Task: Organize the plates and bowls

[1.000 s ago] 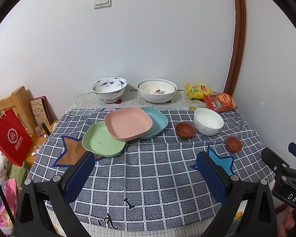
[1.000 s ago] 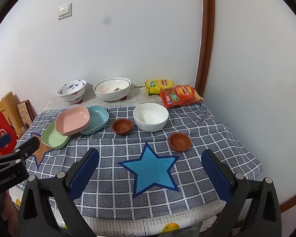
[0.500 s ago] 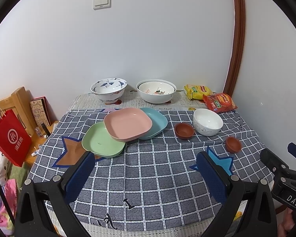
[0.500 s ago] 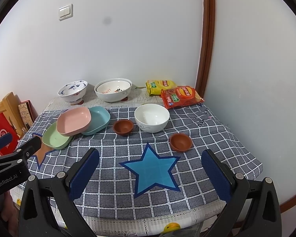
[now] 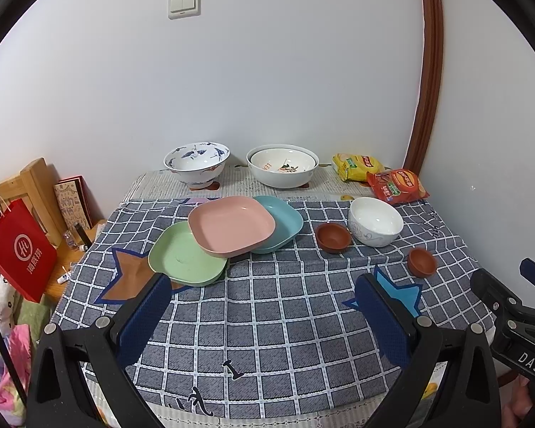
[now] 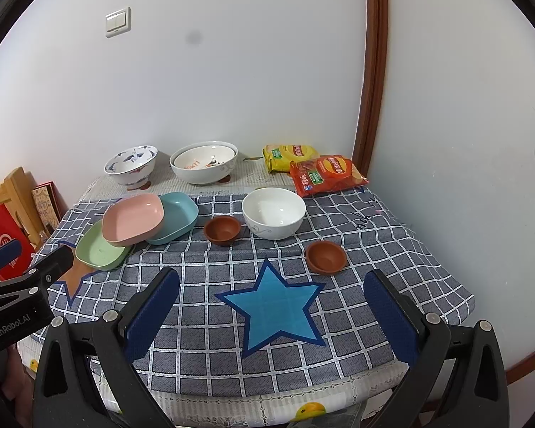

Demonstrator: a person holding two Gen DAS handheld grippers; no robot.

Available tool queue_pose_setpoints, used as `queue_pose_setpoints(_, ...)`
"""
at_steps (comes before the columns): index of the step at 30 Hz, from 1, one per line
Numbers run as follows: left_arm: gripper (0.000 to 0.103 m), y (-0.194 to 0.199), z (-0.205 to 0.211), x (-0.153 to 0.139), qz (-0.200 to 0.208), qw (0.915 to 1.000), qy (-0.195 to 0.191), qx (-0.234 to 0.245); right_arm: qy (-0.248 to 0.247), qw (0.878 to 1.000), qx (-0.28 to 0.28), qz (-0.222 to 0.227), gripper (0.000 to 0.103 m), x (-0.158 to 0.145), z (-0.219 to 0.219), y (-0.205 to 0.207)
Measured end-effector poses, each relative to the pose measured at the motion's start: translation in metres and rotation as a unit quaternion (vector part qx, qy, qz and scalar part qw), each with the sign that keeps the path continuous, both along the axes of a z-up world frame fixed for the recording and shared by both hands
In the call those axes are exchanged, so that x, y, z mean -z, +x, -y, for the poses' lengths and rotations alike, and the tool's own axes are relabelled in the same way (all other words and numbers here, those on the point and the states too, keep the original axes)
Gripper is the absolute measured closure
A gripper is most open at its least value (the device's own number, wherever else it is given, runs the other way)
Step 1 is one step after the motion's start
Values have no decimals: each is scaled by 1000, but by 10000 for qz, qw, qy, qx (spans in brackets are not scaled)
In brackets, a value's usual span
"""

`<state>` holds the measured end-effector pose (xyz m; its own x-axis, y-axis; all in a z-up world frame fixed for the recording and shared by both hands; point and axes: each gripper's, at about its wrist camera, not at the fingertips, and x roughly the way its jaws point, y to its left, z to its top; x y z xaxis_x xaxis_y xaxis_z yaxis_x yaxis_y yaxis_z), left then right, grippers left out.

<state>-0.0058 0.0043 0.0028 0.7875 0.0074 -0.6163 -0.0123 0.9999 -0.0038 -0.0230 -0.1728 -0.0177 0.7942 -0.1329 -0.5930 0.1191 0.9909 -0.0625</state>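
A pink plate [image 5: 232,227] [image 6: 132,221] rests across a green plate [image 5: 182,256] [image 6: 96,249] and a teal plate [image 5: 283,219] [image 6: 178,215] on the checked cloth. To their right sit a small brown bowl [image 5: 333,237] [image 6: 222,230], a white bowl [image 5: 374,219] [image 6: 273,212] and a second brown bowl [image 5: 421,261] [image 6: 325,256]. At the back stand a blue-patterned bowl [image 5: 196,162] [image 6: 131,162] and nested white bowls [image 5: 282,166] [image 6: 203,162]. My left gripper [image 5: 264,306] and right gripper [image 6: 273,306] hover open and empty over the table's near edge.
Yellow [image 5: 356,166] [image 6: 289,155] and red [image 5: 396,185] [image 6: 326,174] snack bags lie at the back right corner by a wooden door frame [image 6: 372,71]. A red paper bag [image 5: 18,249] and a wooden rack [image 5: 28,185] stand left of the table. Walls close the back and right.
Both views have shifted slightly, with the table objects drifting a little in frame. Nothing on the table has moved and both grippers stay open.
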Motion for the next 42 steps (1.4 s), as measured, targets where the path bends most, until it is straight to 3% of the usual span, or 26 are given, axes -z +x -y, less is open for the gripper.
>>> queue_pose_setpoints(15, 0, 22, 0, 5, -79, 10000, 20, 20, -8, 10000, -88, 7, 1, 5, 0, 17)
queue_pose_setpoints(29, 2, 80, -33, 61, -764, 9968, -56, -235, 145, 9982, -308, -489, 2, 44, -11, 81)
queue_pose_setpoints(34, 6, 105, -65, 82, -1028, 9933, -190, -486, 243, 9947, -718, -699, 6, 60, -34, 119)
queue_pose_setpoints(42, 15, 150, -103, 97, -1146, 9902, -482, -638, 287, 9864, -1348, -895, 23, 79, -79, 184)
